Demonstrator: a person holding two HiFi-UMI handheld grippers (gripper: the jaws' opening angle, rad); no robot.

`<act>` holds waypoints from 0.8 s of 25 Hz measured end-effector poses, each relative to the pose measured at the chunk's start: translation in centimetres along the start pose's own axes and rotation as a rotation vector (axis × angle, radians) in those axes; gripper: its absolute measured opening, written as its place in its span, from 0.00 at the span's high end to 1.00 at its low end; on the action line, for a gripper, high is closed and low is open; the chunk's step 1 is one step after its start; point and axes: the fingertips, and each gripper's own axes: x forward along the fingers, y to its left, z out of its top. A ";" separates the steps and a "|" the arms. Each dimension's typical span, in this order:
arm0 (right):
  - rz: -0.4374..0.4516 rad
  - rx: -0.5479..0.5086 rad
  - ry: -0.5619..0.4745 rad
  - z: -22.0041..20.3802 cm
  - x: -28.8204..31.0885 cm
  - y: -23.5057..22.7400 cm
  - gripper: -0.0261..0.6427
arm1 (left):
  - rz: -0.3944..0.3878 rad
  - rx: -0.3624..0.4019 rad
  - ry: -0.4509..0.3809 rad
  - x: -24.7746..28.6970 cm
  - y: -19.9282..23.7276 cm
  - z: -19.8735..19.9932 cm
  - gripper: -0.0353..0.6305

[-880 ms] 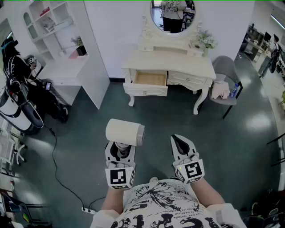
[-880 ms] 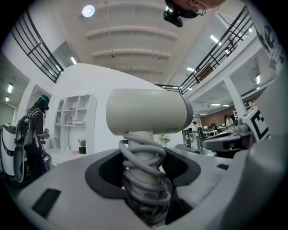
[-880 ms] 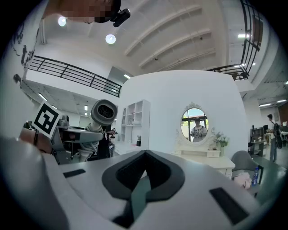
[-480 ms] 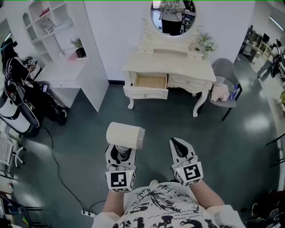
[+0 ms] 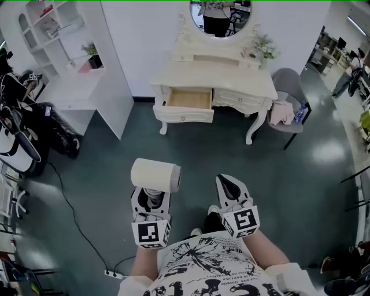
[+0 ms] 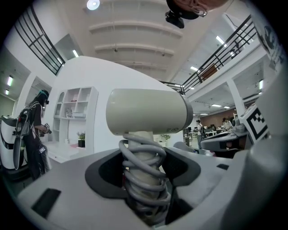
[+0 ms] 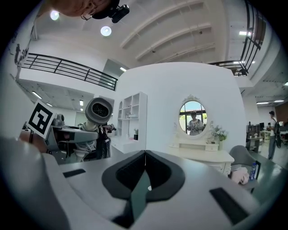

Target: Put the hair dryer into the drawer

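Note:
A cream hair dryer [image 5: 155, 175] stands upright in my left gripper [image 5: 151, 193], which is shut on its handle with the cord coiled round it. In the left gripper view the barrel [image 6: 146, 112] lies crosswise above the jaws and the wrapped handle [image 6: 143, 179] sits between them. My right gripper [image 5: 226, 182] hangs beside it, shut and empty, its tips meeting [image 7: 145, 155]. The dryer [image 7: 99, 110] also shows at the left of the right gripper view. Ahead stands the white dressing table [image 5: 231, 81] with its left drawer [image 5: 188, 99] pulled open, still some way off.
A grey chair [image 5: 286, 98] with cloth on it stands right of the table. A white shelf unit [image 5: 69, 52] and a bag [image 5: 17, 133] are at the left. A cable [image 5: 69, 214] runs over the dark floor. A round mirror [image 5: 218, 14] tops the table.
The dressing table has come nearer and slid slightly left in the head view. A shoe now shows between the grippers. Both grippers keep their pose, the dryer still held.

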 end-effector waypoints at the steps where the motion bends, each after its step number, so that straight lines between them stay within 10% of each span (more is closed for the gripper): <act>1: 0.001 -0.002 0.010 -0.2 0.5 -0.1 0.94 | -0.004 0.001 0.007 0.4 0.1 -0.3 0.56; 20: 0.060 -0.010 0.027 1.3 20.5 -14.1 0.94 | 0.040 0.025 0.063 22.8 4.3 -1.1 0.56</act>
